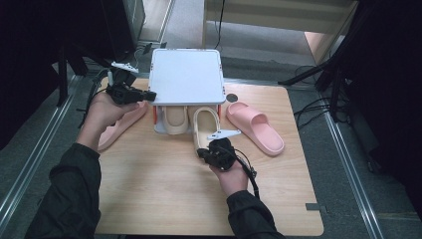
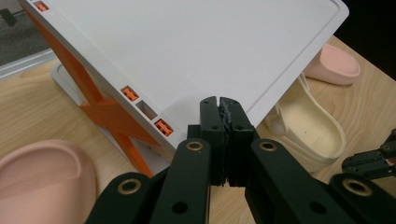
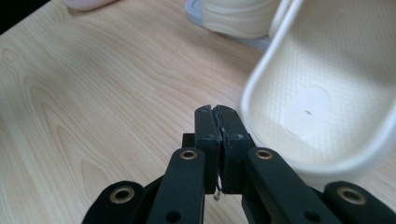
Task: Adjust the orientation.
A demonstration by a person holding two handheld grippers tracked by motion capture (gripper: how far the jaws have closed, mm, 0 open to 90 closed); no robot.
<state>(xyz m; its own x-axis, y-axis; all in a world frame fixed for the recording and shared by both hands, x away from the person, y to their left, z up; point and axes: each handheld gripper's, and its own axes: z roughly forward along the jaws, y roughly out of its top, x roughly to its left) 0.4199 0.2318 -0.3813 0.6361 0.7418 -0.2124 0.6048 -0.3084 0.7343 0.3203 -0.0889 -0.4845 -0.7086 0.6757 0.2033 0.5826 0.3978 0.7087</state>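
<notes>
Far left of the light wooden surface point(image 1: 164, 199): a pink foam slide sandal point(image 1: 119, 124) lying flat, partly hidden under the person's left hand point(image 1: 102, 112); seen as a pink ribbed heel at the lower left of the left gripper view.

Above that sandal, held in the left hand: the left gripper point(image 1: 144, 95), black, pointing right toward the rack's left edge; fingers point(image 2: 211, 116) pressed fully together with nothing between them, tips just short of the rack's top corner in the left gripper view.

Centre back: a white flat-topped plastic shoe rack with orange cross-braced sides point(image 1: 186, 74), standing on the surface; orange clips along its white edge in the left gripper view.

Under the rack's top, on its lower level: a cream slide sandal point(image 1: 175, 119), toe inward.

Just right of it, sticking out toward the person from the rack's front: a second cream slide sandal point(image 1: 204, 127), heel end nearest the right gripper.

Below that heel, held in the right hand point(image 1: 231, 177): the right gripper point(image 1: 205, 152), black, cable trailing back; fingers point(image 3: 208, 123) closed tight on each other, empty, just beside the cream heel rim, whether touching hard to tell.

Far right: a second pink foam slide sandal point(image 1: 256, 127), lying angled on the surface, apart from the rack.
</notes>
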